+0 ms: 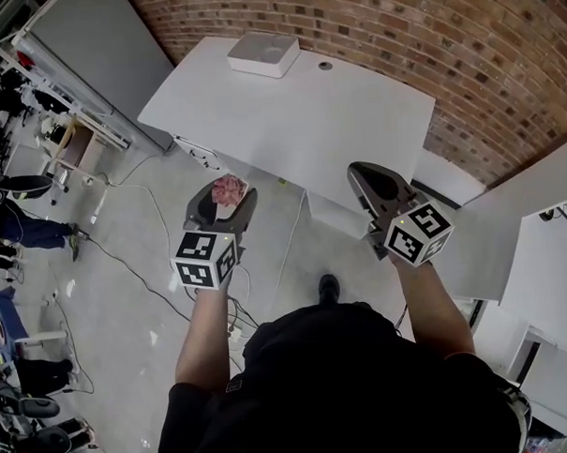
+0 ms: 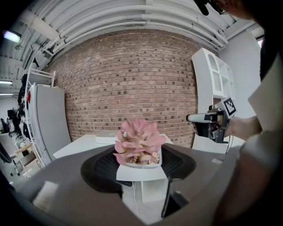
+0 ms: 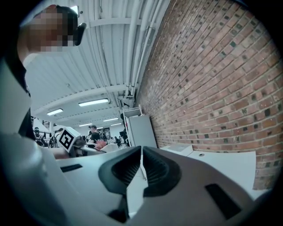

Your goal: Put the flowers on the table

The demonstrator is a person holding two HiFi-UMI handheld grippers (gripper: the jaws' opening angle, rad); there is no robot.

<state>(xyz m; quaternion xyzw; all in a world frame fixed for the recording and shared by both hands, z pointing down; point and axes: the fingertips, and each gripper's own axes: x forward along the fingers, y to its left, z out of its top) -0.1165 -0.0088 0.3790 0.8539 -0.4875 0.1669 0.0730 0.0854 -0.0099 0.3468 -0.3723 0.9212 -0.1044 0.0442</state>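
A small white square pot point(image 2: 140, 170) of pink flowers point(image 2: 138, 139) sits between the pads of my left gripper point(image 2: 138, 164), which is shut on it. In the head view the flowers point(image 1: 229, 188) hang over the floor, just short of the white table's point(image 1: 297, 112) near edge, held by the left gripper point(image 1: 221, 207). My right gripper point(image 1: 373, 191) is level with it to the right, near the table's front edge. Its jaws point(image 3: 141, 170) are shut with nothing between them. The right gripper view shows the table point(image 3: 225, 160) ahead.
A flat white box point(image 1: 263, 53) lies at the table's far edge by the brick wall point(image 1: 425, 27), next to a small cable hole point(image 1: 325, 66). Cables run over the grey floor point(image 1: 126, 265). A white shelf unit point(image 2: 212, 79) stands at the right, with other desks point(image 1: 557, 256) nearby.
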